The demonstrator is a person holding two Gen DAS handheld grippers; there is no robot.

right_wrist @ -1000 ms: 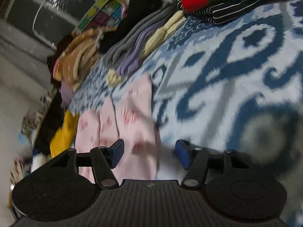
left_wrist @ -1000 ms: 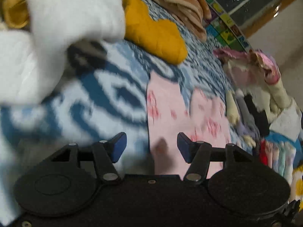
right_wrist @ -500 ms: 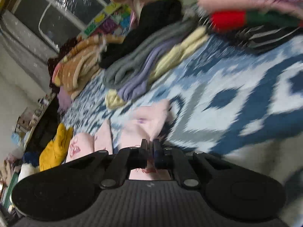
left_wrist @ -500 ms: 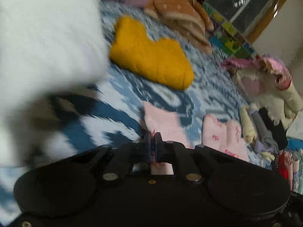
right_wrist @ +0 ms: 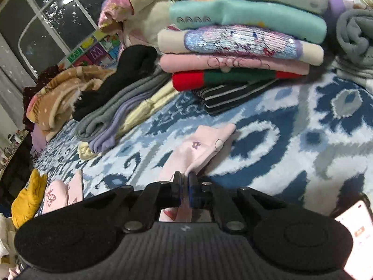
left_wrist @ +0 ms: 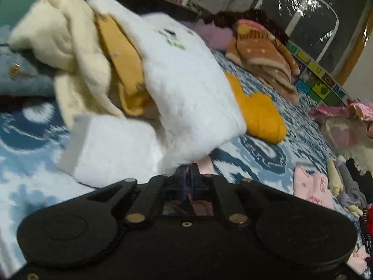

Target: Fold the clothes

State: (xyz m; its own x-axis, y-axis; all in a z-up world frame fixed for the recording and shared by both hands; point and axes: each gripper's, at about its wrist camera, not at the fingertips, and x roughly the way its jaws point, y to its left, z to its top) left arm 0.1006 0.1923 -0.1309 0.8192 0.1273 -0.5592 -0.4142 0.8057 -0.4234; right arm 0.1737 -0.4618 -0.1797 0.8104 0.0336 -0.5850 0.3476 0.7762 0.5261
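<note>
Both tools — left tool [left_wrist: 188, 175] and right tool [right_wrist: 184, 182] — open a second ago, now clenched on the pink garment [right_wrist: 200, 149], lifting it.

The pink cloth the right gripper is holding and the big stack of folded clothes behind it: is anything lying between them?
Nothing. In the right wrist view, only bare blue-and-white bedspread lies between the pink cloth and the stack.

The white garment [left_wrist: 186, 88] looked fluffy, fleecy cloth; the pink garment [right_wrist: 198, 149] smooth knit. Each claw's [right_wrist: 184, 186] body was matt black plastic with shiny metal rivets.
</note>
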